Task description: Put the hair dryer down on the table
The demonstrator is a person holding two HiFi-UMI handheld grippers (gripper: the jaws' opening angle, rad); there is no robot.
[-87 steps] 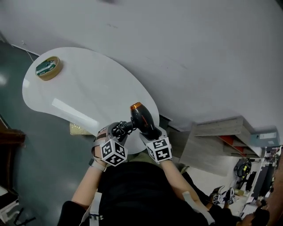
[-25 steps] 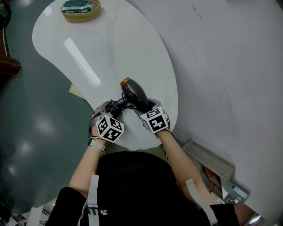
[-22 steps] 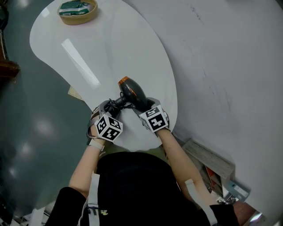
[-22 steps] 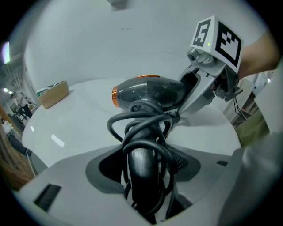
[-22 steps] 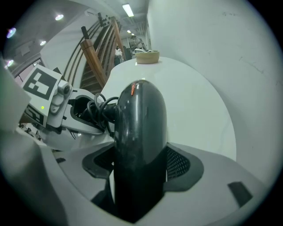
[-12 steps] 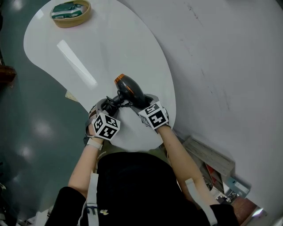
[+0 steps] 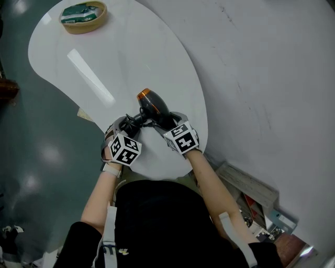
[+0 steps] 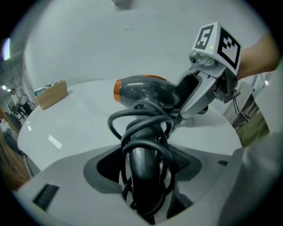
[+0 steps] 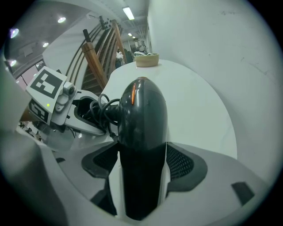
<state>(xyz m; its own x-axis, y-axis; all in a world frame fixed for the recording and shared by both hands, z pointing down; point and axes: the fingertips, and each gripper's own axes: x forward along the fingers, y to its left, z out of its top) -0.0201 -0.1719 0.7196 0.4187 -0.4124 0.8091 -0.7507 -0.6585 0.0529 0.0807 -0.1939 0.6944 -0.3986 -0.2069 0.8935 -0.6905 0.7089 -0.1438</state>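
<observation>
The black hair dryer (image 7: pixel 153 107) with an orange nozzle ring lies low over the near end of the white table (image 7: pixel 131 57); I cannot tell if it touches. My right gripper (image 7: pixel 166 121) is shut on its barrel (image 9: pixel 141 114), which fills the gap between the pads. My left gripper (image 7: pixel 127 124) straddles the handle with the cord wound round it (image 8: pixel 143 150). Its jaws have just been opening, and dark gaps show beside the handle. The right gripper (image 8: pixel 194 95) shows beyond the barrel (image 8: pixel 146 90) in the left gripper view.
A round wooden basket (image 7: pixel 82 15) holding a green pack stands at the table's far end. A pale wall (image 7: pixel 272 63) runs along the table's right side. Dark green floor (image 7: pixel 31 157) lies to the left. Boards and shelves (image 7: pixel 251 183) sit low at the right.
Since the oldest frame, the hair dryer and both grippers have come in from the table's near edge to over its surface. Over the last second they have hardly shifted.
</observation>
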